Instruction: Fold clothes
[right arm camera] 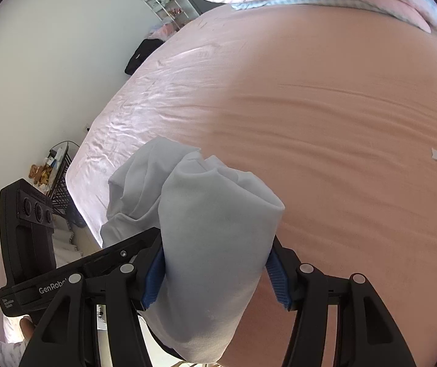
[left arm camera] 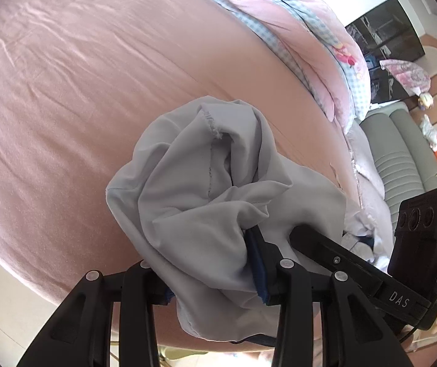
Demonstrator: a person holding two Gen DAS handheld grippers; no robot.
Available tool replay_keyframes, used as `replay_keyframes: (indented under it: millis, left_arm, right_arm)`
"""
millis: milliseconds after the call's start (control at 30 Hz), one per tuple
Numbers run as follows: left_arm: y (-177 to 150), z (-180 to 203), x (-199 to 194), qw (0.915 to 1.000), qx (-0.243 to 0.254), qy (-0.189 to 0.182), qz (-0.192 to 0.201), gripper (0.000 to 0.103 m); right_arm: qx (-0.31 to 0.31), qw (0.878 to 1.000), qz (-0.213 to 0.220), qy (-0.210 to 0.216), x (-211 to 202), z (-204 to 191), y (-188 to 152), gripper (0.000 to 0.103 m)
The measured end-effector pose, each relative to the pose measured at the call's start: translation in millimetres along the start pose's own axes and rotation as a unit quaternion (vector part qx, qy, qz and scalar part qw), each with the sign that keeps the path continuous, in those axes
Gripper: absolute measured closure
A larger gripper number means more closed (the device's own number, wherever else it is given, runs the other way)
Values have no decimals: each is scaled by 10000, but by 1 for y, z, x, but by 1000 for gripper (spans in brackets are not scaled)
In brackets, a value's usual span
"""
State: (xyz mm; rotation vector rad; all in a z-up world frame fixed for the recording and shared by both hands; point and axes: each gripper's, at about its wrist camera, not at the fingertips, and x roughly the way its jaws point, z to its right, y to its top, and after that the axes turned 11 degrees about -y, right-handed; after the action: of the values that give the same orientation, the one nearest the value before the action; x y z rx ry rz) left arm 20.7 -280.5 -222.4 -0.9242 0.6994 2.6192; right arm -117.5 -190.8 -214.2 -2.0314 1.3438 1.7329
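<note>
both my left gripper (left arm camera: 215,263) and right gripper (right arm camera: 217,269) are clamped on bunches of the pale grey garment (left arm camera: 206,177), held side by side above the pink bed (left arm camera: 65,91), which lies ahead and below.

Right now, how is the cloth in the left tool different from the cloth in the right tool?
The cloth in the left tool is a crumpled, twisted bunch with a raw stitched seam showing. The cloth in the right tool is a smooth, rounded roll with no seam visible. The left bunch spreads wider than its tool; the right roll sits neatly between the blue pads. Both are pale grey, and both hang over the pink bed sheet.
</note>
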Motion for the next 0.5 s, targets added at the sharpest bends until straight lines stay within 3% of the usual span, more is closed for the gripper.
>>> replay_keyframes:
  millis: [133, 267, 400, 500]
  left_arm:
    - [3, -2, 6, 9998, 4, 45, -170, 67]
    - [6, -4, 6, 9983, 75, -92, -576, 60]
    - [9, 13, -4, 9922, 833, 153, -919, 39]
    - [12, 30, -13, 9830, 1527, 389, -943, 28]
  right_arm:
    - [187, 9998, -49, 22, 6, 10, -6, 44]
    - [250, 9995, -59, -167, 8, 13, -11, 38]
    - [573, 9981, -64, -206, 8, 21, -13, 34]
    - [802, 9965, -73, -218, 7, 27, -15, 32]
